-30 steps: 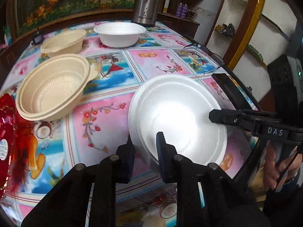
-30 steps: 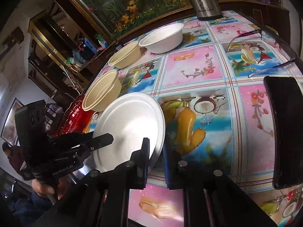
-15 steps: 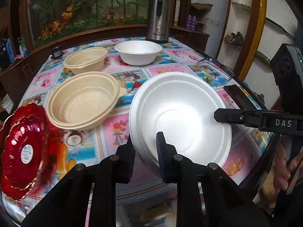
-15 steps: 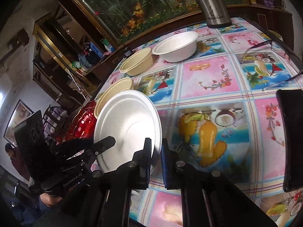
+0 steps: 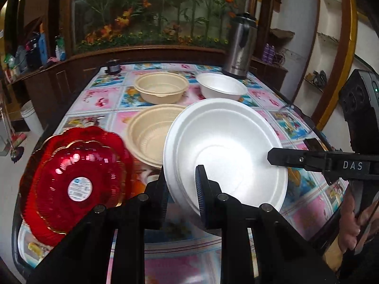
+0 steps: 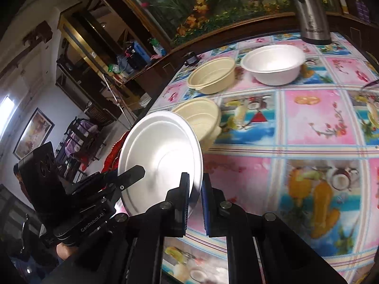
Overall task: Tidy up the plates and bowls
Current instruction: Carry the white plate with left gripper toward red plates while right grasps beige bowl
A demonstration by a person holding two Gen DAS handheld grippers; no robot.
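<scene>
The white plate (image 5: 227, 149) looks like smooth, matt foam. The white bowl (image 5: 221, 86) looks the same. The two tan bowls (image 5: 161, 87) look like dull plastic with ribbed insides. The red plates (image 5: 75, 177) are shiny, see-through plastic. The jug (image 5: 240, 47) is shiny metal. The surface (image 5: 279, 99) wears a glossy, picture-printed cover. Each tool (image 5: 181, 184) is matt black plastic.
</scene>
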